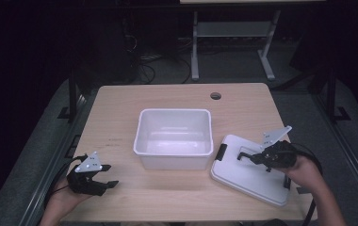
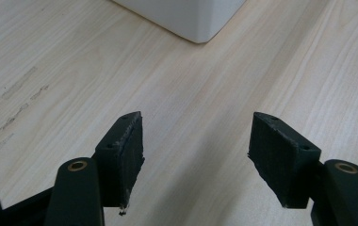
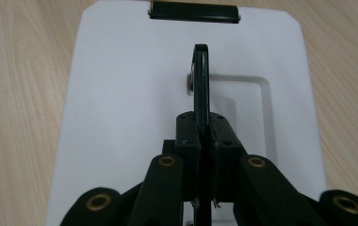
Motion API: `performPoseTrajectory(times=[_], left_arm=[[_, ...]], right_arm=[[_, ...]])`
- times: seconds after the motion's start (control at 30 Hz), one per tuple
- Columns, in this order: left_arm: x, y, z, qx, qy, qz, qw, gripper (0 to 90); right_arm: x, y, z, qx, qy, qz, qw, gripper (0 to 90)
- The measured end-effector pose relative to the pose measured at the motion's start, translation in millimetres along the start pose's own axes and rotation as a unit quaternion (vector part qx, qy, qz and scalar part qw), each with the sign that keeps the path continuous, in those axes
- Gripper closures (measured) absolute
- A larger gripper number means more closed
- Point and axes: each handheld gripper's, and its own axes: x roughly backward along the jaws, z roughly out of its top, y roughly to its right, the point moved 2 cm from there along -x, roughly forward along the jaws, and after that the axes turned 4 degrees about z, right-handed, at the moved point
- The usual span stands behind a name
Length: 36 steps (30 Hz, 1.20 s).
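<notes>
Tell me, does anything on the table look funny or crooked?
Yes. The white lid is off its white bin, lying crooked near the table's right edge. The right tool pinches the lid's black handle, which stands upright.

No readable text, label or number appears, as far as visible.

A light wooden table (image 1: 120, 113) with 1 round cable hole (image 1: 215, 96) near its far edge is carrying 2 things: a white bin (image 1: 174, 137) sitting at the centre, and a white lid (image 1: 250, 172) lying flat just right of it.
</notes>
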Motion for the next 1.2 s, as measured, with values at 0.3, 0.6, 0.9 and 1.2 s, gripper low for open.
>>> performPoseTrajectory(times=[0.3, 0.6, 0.9, 1.2], left_arm=[[-0.6, 0.3, -0.2, 0.000, 0.003, -0.002, 1.0000, 35.4], [-1.4, -0.8, -1.2, 0.002, 0.003, -0.002, 1.0000, 34.6], [-0.8, -2.1, -1.0, 0.006, 0.007, -0.003, 1.0000, 33.7], [-0.5, -3.5, -0.2, 0.007, 0.011, -0.002, 0.9999, 32.2]], right_arm=[[11.1, -2.5, 1.8, 0.007, 0.006, -0.009, 0.9999, 83.7], [23.2, -2.0, 8.7, 0.015, 0.013, -0.014, 0.9997, 83.7], [34.2, -3.2, 10.4, 0.017, 0.016, -0.011, 0.9997, 83.7], [45.5, -5.9, 16.1, 0.027, 0.022, -0.012, 0.9993, 83.7]])
